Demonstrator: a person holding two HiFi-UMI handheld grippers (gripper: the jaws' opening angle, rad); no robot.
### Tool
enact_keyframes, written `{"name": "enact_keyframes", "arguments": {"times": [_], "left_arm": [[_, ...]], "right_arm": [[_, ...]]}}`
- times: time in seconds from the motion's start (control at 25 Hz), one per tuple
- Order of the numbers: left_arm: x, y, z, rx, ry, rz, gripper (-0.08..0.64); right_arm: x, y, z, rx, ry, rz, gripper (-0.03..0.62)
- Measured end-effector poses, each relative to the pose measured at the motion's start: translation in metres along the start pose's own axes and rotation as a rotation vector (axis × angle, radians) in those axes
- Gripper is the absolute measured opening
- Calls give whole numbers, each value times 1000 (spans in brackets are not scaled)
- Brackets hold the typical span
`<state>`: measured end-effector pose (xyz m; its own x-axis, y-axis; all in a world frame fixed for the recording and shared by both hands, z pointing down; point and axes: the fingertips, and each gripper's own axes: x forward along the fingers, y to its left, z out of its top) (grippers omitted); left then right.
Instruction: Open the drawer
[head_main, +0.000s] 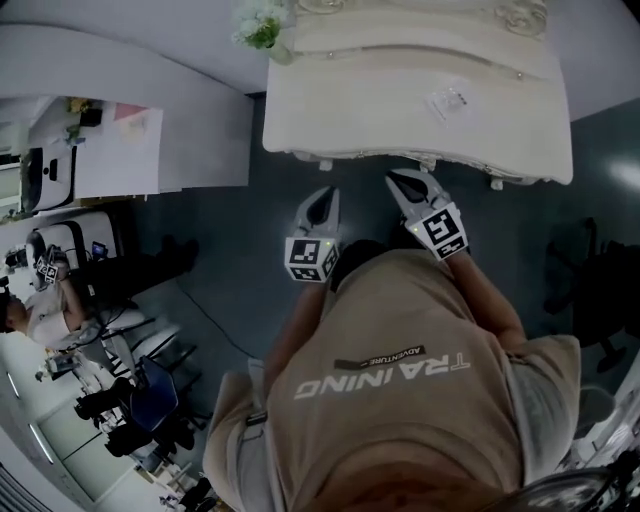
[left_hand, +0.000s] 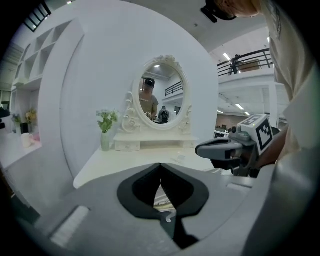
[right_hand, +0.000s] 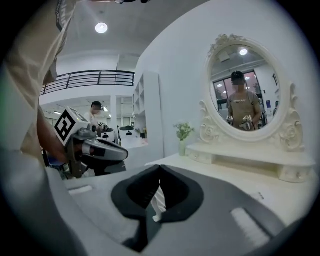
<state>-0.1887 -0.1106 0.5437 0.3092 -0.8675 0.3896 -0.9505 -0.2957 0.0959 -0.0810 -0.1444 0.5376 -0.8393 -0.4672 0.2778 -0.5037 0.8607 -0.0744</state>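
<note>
Left gripper: jaws fully together, nothing in them. Right gripper: same, tips meeting, empty. Both sit just short of the dressing table front edge. The head view gives only the tabletop from above, with no drawer front visible. The gripper views do show one: a small drawer in the base under the oval mirror, at the back of the top, looks closed, flower vase beside it. The mirror reflects the person, which the head view misses.
</note>
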Motion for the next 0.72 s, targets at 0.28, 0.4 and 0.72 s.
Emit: {"name": "enact_keyframes", "arguments": {"times": [0.28, 0.4, 0.72], "left_arm": [[57, 8, 2, -37, 46, -20, 8], [73, 13, -13, -82, 93, -45, 8], [89, 49, -25, -93, 166, -142, 8]], "right_arm": [[12, -39, -11, 46, 12, -22, 3], [19, -52, -18, 77, 37, -51, 3], [56, -68, 8, 63, 81, -118, 3]]}}
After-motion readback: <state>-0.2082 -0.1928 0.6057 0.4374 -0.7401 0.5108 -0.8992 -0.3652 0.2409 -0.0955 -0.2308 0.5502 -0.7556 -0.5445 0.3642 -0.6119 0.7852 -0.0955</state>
